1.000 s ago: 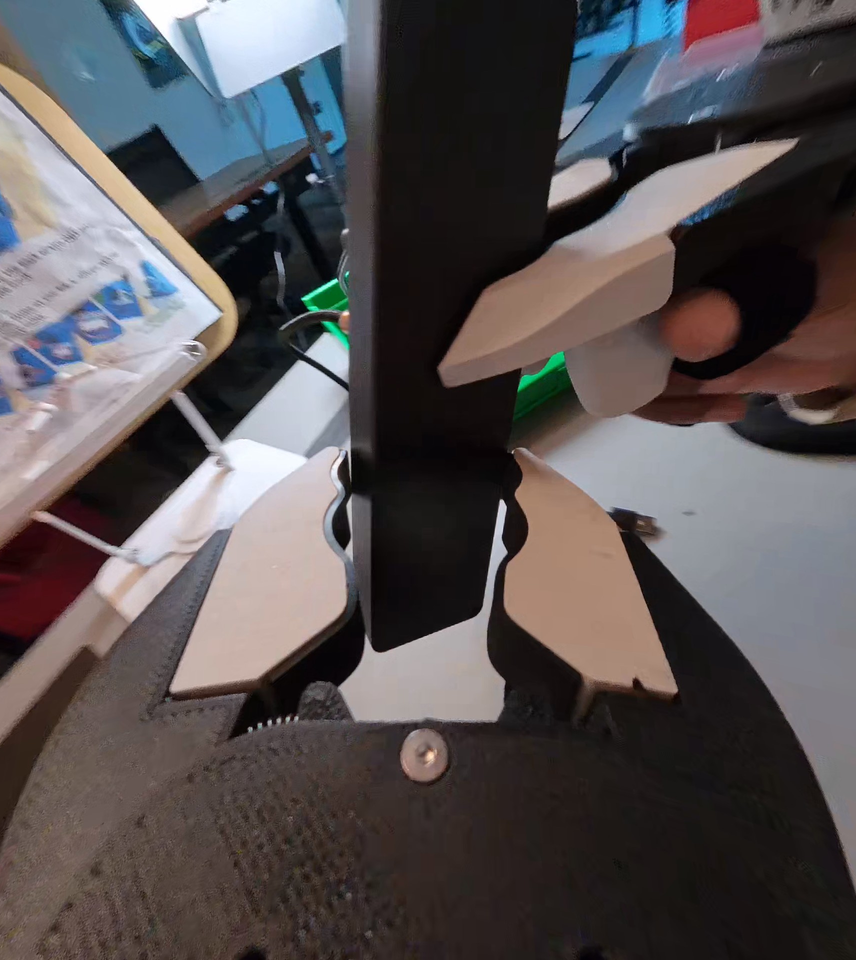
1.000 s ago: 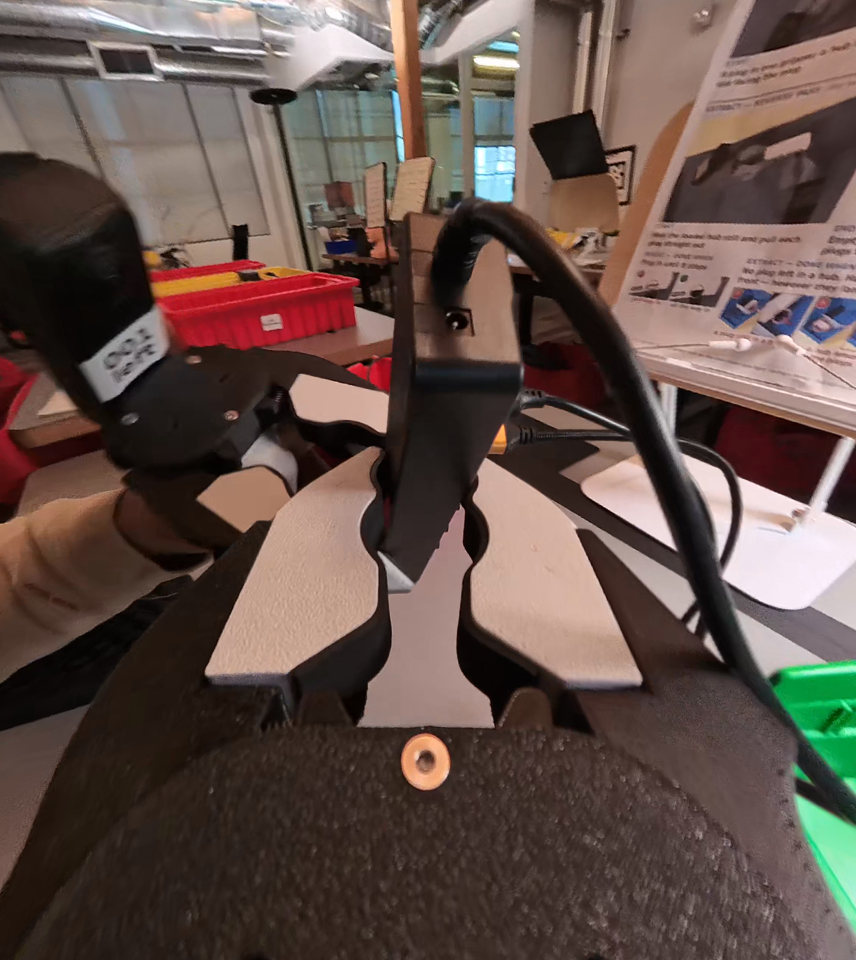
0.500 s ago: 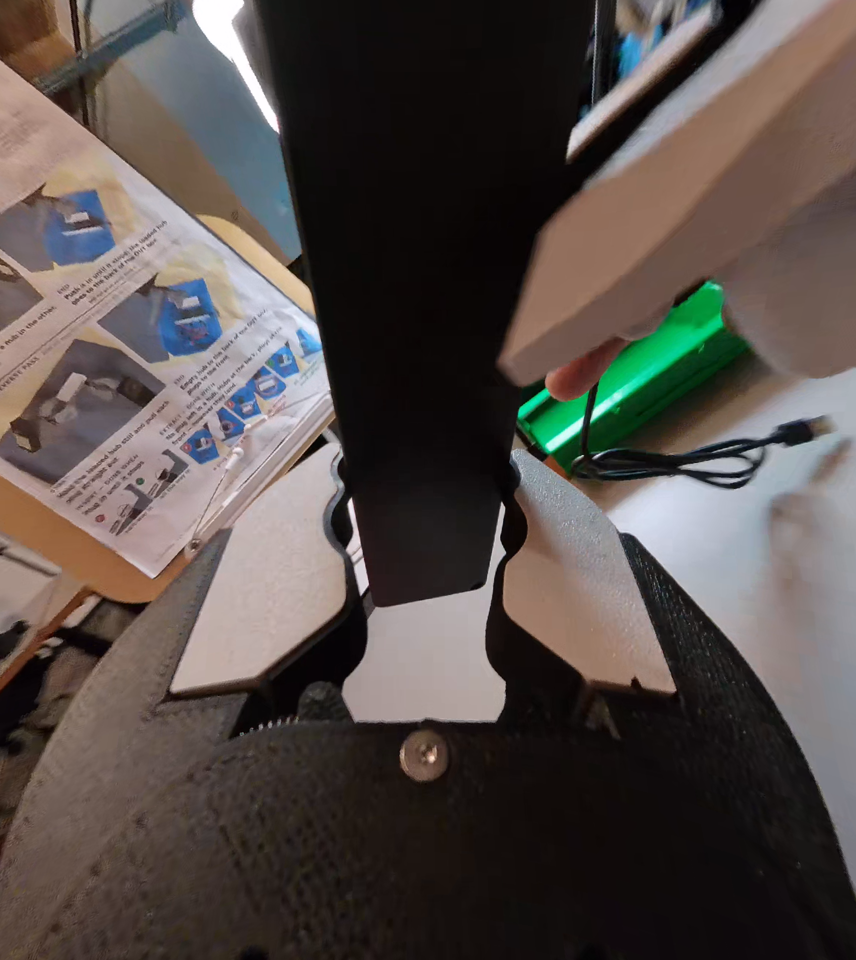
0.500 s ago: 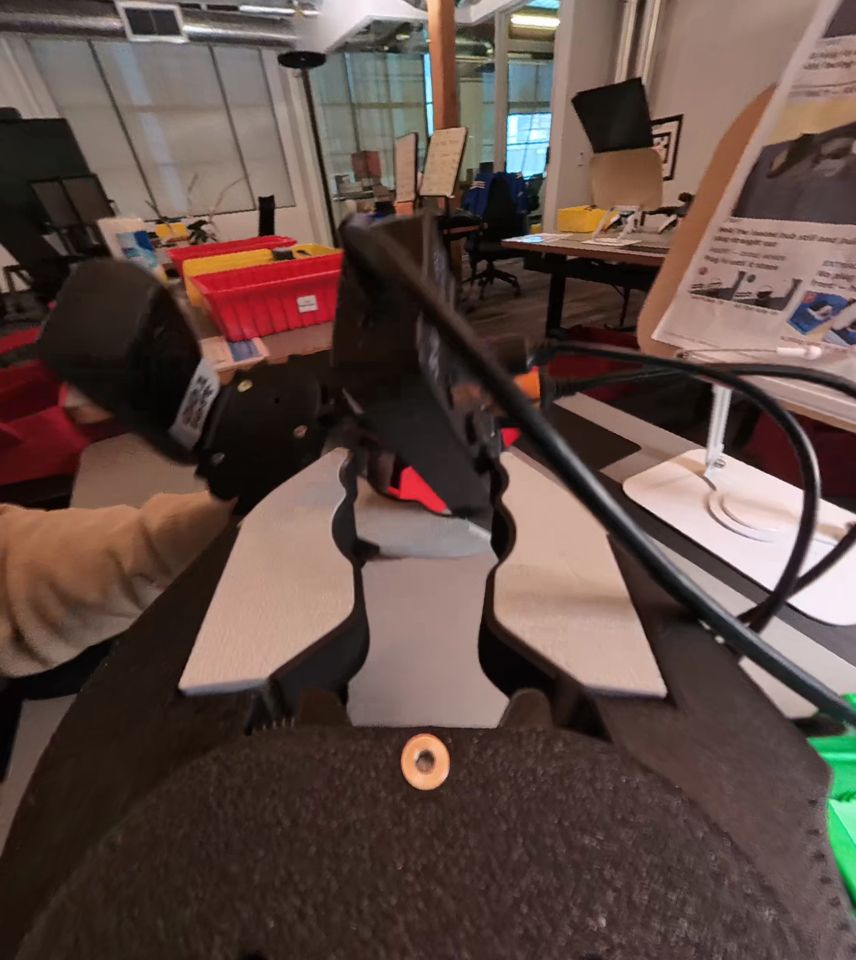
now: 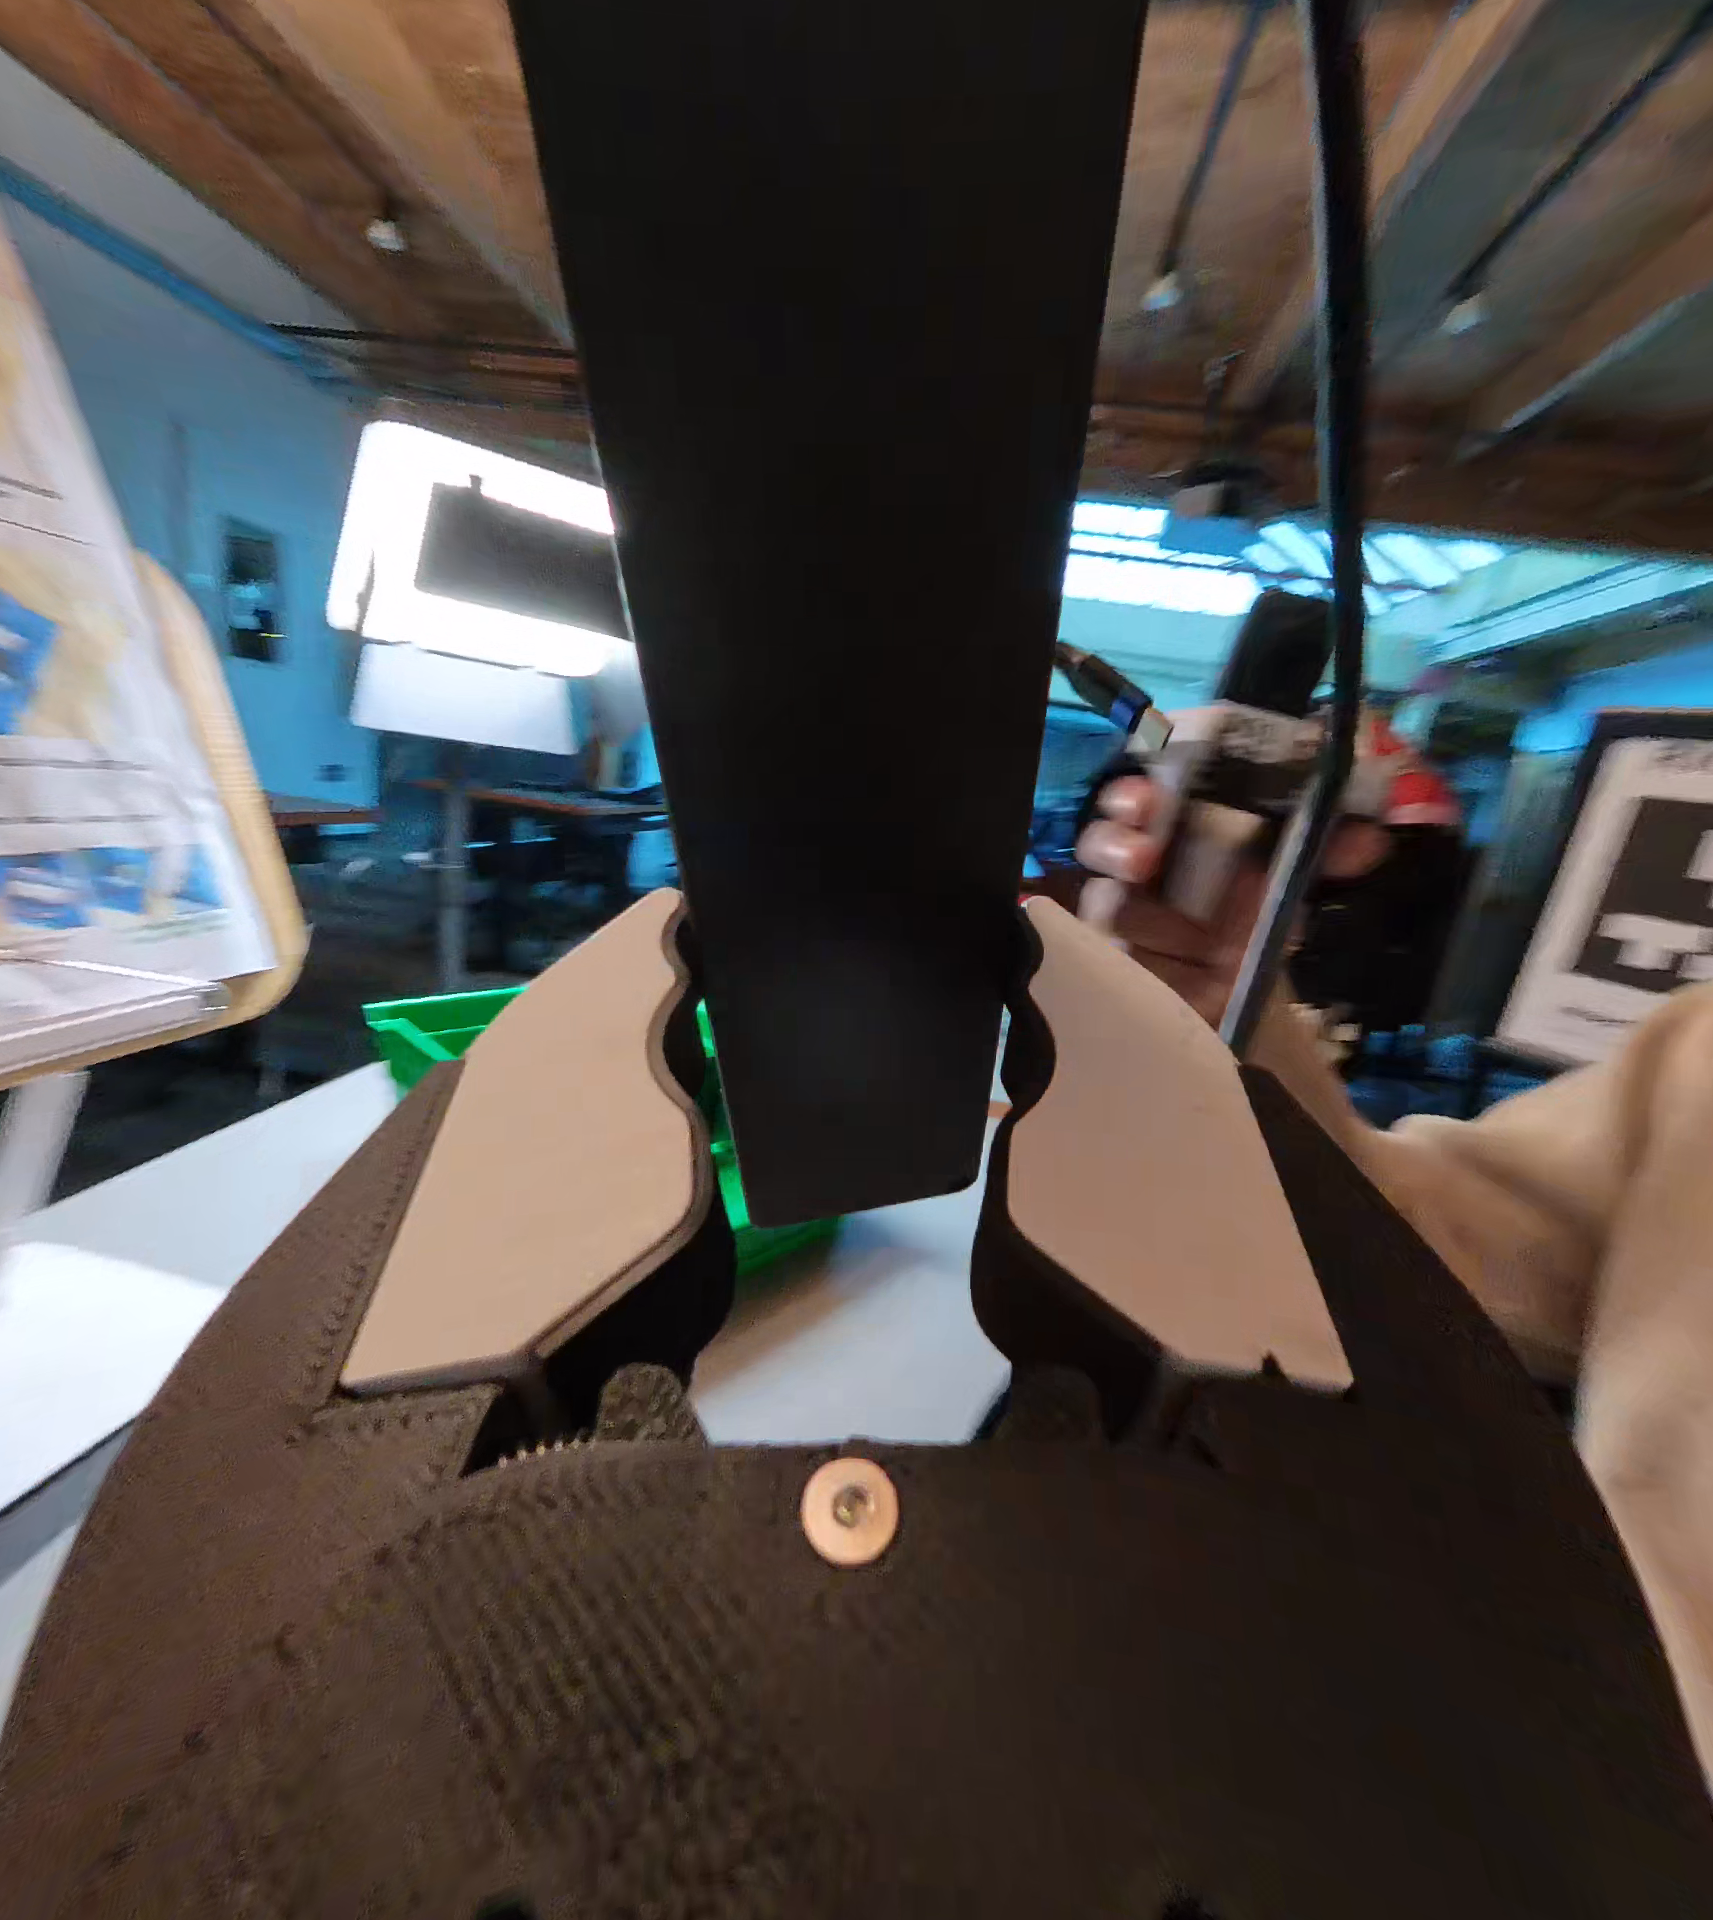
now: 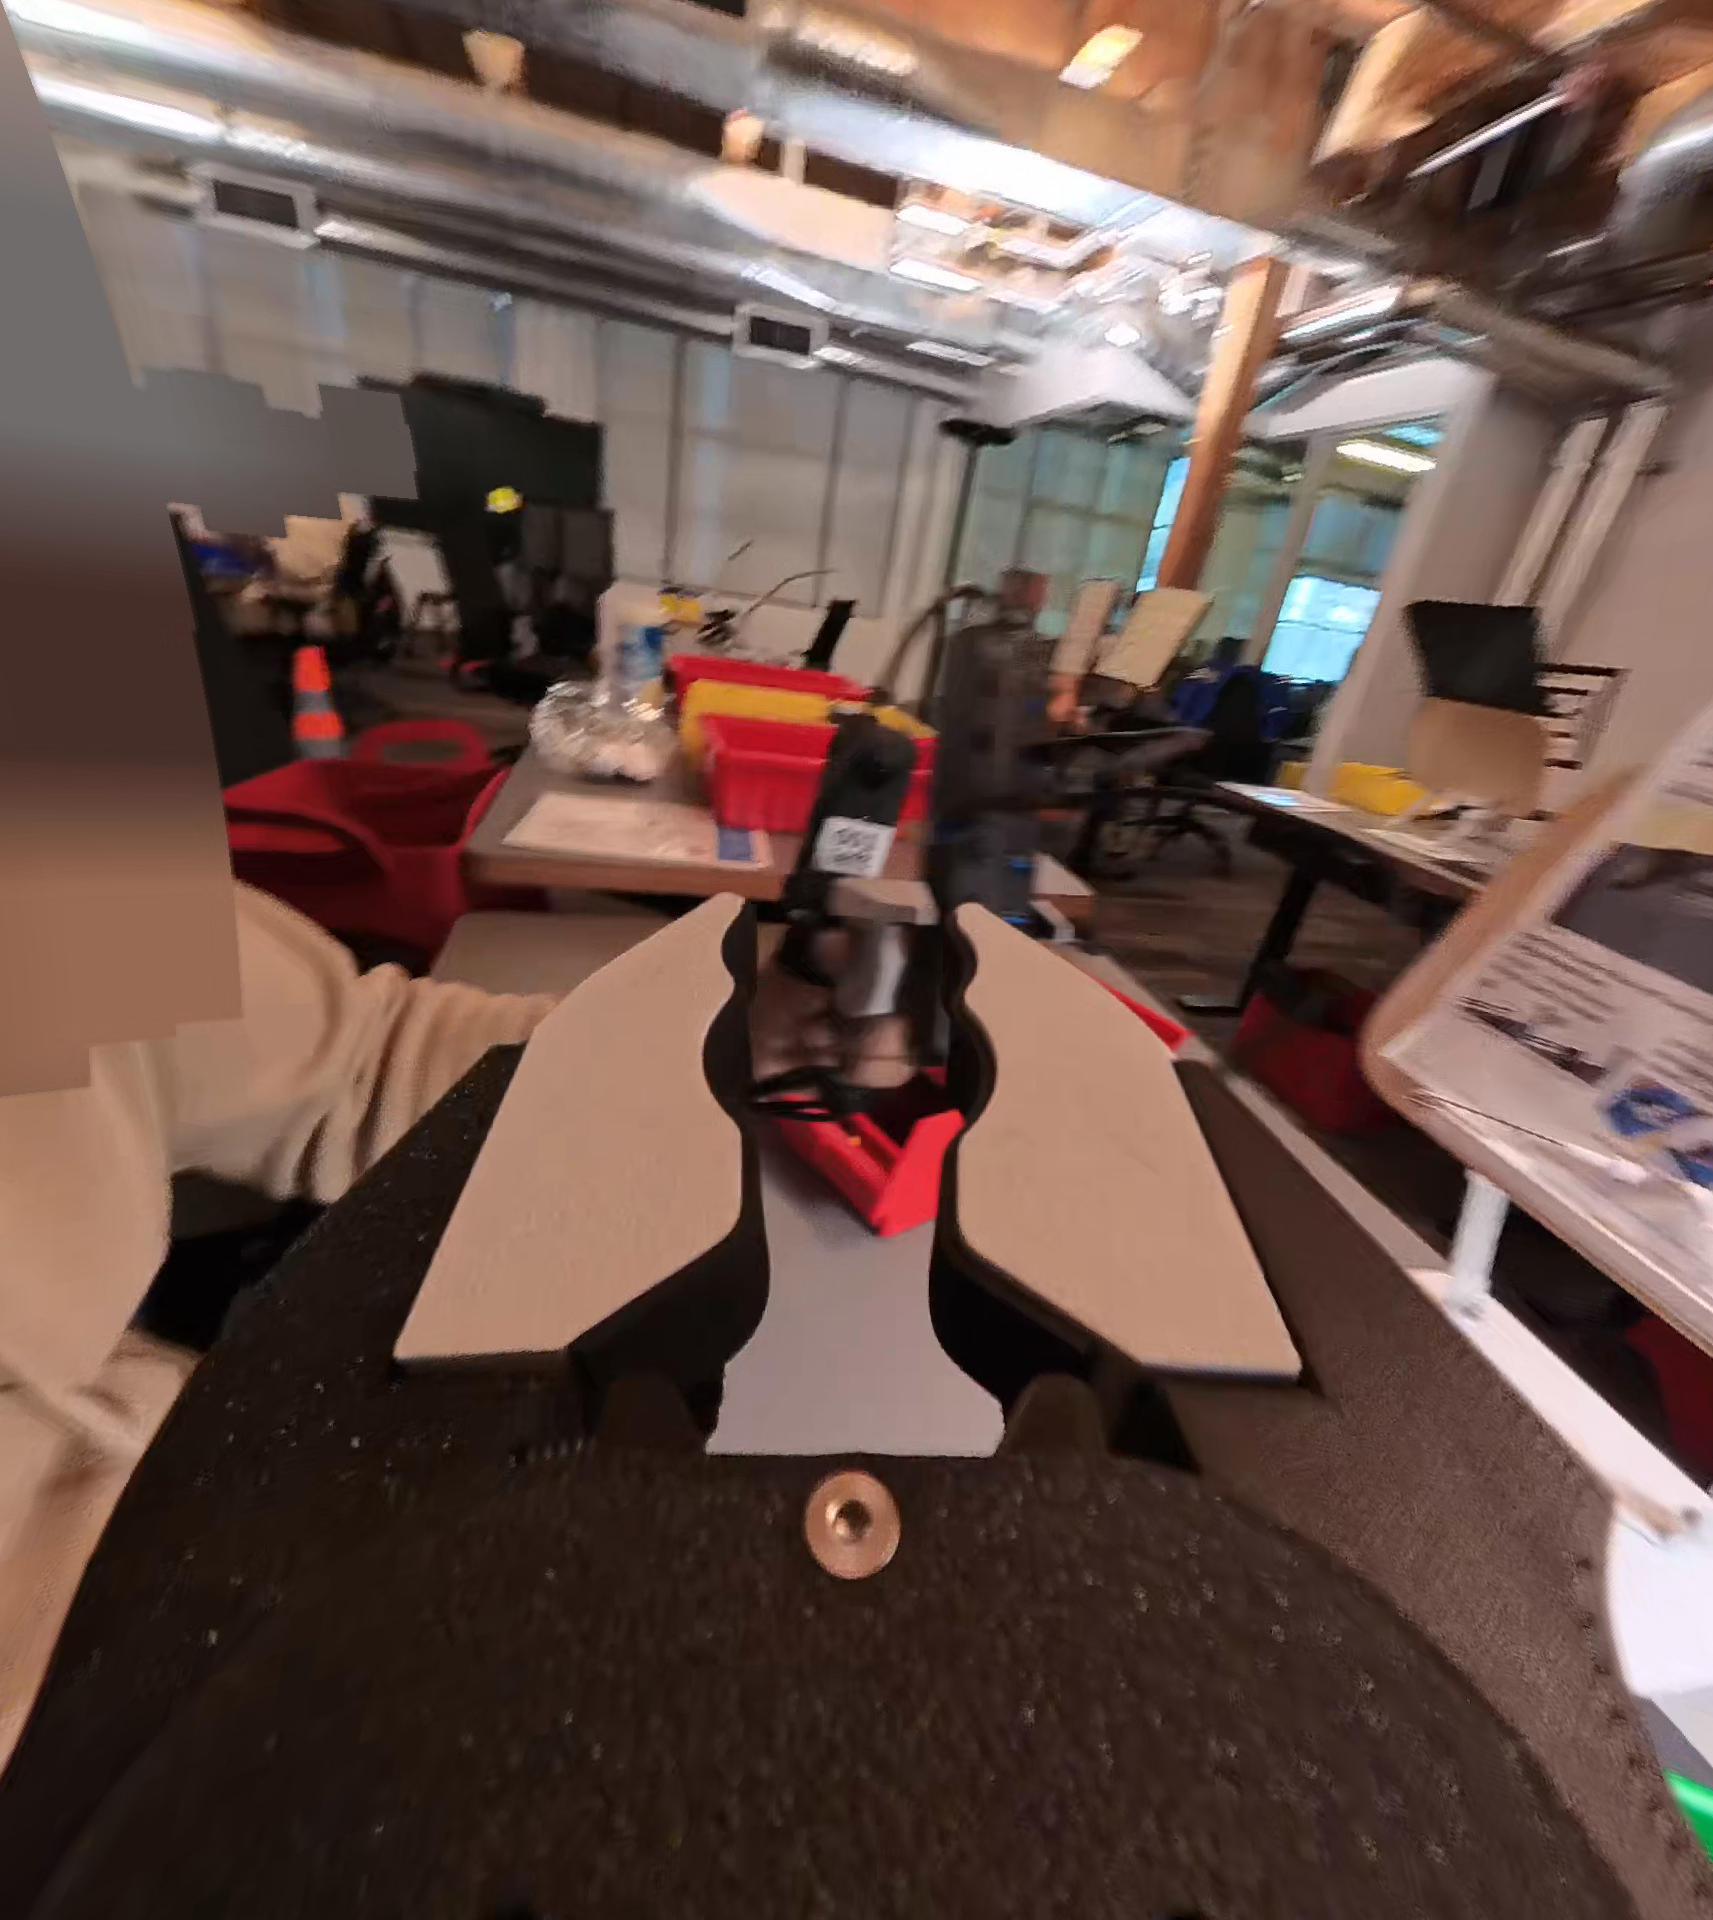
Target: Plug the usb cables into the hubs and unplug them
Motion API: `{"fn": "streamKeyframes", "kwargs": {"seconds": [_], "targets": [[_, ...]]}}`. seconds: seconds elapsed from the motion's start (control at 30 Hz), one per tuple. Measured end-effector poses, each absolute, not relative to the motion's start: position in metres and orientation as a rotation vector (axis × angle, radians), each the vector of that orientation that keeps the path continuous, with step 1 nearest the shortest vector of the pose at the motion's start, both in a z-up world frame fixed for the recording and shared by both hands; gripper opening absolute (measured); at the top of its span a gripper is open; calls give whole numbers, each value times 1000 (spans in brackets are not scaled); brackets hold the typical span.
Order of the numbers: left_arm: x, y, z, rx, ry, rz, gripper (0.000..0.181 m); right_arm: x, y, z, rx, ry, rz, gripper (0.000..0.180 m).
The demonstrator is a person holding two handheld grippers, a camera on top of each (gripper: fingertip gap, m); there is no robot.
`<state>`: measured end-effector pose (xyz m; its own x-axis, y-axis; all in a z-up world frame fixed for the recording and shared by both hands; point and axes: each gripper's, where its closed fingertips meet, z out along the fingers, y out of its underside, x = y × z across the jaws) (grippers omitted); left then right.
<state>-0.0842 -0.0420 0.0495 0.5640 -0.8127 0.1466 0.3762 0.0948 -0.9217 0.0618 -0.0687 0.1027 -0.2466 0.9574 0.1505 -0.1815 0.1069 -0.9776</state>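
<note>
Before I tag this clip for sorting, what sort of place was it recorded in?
Probably an open workshop or lab office: exposed ceiling ducts, work tables with red storage bins, and an instruction sheet on a stand beside the table.

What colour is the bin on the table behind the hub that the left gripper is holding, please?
Bright green bin, best seen in the left wrist view, behind the black hub.

The left wrist view sits just behind its own fingers (image 5: 540, 1132), tilted upward — wooden ceiling beams (image 5: 239, 177) fill the top, a black slab (image 5: 831, 520) stands very close. It faces the other handheld tool (image 5: 1236, 748) farther off. The right wrist view, also close behind its fingers (image 6: 603, 1132), looks level across the room toward red bins (image 6: 758, 769). Both share the grey table (image 5: 831, 1340), the green bin (image 5: 426, 1023) and the instruction board (image 6: 1610, 987).
</note>
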Motion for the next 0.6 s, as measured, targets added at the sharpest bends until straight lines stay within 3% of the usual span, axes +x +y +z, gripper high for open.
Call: {"fn": "streamKeyframes", "kwargs": {"seconds": [0.23,0.43,0.6], "targets": [[-37,-59,20,-1218,715,-1184,56,64,15,81,-1098,-1163,1181,45],[-1,-60,-25,-1404,904,-1182,56,44,1,34,-1171,-1439,1143,54],[9,-60,-55,-1531,1016,-1112,56,39,-16,21,-1155,-1551,1189,49]]}}
